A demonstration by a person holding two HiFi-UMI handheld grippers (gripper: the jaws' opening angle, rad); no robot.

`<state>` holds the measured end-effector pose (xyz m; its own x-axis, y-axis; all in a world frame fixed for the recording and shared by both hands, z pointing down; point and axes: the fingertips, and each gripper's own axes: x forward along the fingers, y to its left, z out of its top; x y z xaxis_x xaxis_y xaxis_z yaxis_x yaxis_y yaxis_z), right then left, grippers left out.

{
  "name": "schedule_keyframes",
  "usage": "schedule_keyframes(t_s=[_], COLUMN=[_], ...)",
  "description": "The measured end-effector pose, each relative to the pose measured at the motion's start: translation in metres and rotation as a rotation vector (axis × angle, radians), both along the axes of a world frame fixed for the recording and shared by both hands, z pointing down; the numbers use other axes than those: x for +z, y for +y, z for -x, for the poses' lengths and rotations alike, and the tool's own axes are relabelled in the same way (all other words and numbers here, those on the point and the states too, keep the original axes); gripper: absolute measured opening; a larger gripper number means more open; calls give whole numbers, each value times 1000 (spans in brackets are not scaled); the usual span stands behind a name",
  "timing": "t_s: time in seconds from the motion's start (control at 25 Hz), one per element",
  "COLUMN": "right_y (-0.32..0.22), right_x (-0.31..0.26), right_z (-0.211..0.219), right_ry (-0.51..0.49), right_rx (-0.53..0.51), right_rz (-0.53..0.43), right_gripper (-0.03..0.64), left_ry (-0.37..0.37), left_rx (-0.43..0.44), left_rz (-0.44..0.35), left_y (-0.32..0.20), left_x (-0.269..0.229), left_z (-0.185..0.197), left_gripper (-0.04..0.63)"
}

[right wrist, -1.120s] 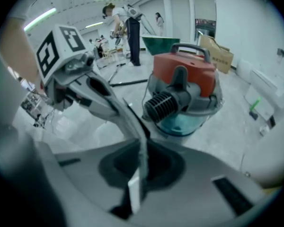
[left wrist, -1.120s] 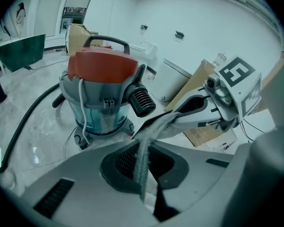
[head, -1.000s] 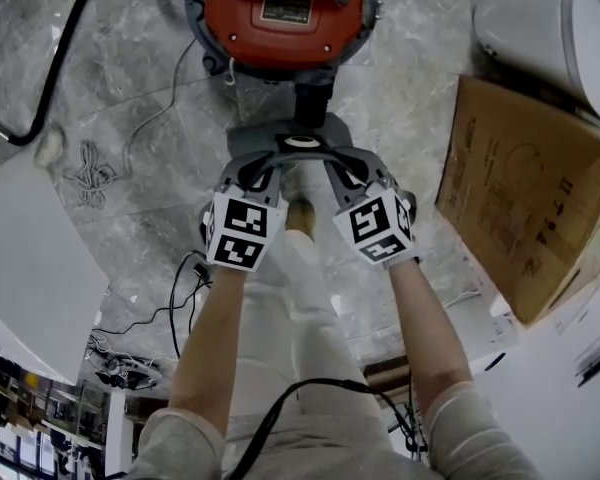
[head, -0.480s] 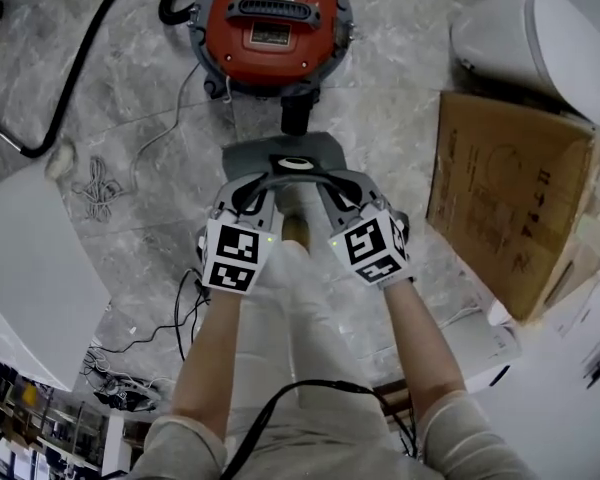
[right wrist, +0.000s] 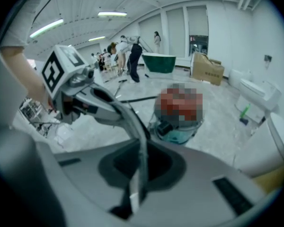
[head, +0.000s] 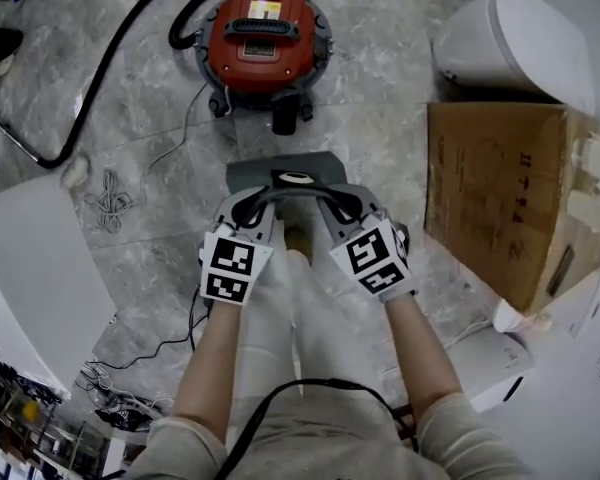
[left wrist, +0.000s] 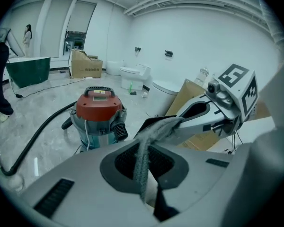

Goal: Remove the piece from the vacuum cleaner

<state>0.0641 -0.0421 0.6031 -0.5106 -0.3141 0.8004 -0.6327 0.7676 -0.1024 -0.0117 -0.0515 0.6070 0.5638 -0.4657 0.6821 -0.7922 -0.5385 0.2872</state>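
Note:
The red vacuum cleaner (head: 265, 36) stands on the marble floor at the top of the head view, with its black port (head: 285, 116) facing me. A grey flat piece (head: 285, 173) with an oval hole hangs apart from the port, with bare floor between them. A thin arched handle (head: 295, 195) spans the piece. My left gripper (head: 246, 211) is shut on the handle's left end and my right gripper (head: 342, 209) on its right end. In the left gripper view the grey piece (left wrist: 85, 174) fills the foreground, and the handle (left wrist: 144, 148) runs up to the right gripper (left wrist: 213, 115).
A black hose (head: 110, 58) curves left from the vacuum. A cardboard box (head: 500, 198) and a white toilet (head: 515, 48) stand on the right, with a white panel (head: 30, 268) on the left. Loose cables (head: 110, 203) lie on the floor. People stand far off in the right gripper view.
Both grippers have risen together with the grey piece. It has come away from the vacuum's port, and the vacuum now sits farther off and smaller in the head view.

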Motion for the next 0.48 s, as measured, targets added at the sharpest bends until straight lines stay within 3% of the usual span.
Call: schedule_keyframes(t_s=[0.2, 0.48], right_y=[16, 31], right_x=[-38, -95], right_z=[-1, -1], right_ry=[-66, -93], right_rx=[35, 6], right_rz=[7, -39], right_gripper=[26, 26], left_ry=[17, 25], left_rx=[3, 4], left_rz=[-29, -66], left_y=[14, 35], left_x=[-37, -96], left_z=[-4, -3], left_gripper=[34, 34])
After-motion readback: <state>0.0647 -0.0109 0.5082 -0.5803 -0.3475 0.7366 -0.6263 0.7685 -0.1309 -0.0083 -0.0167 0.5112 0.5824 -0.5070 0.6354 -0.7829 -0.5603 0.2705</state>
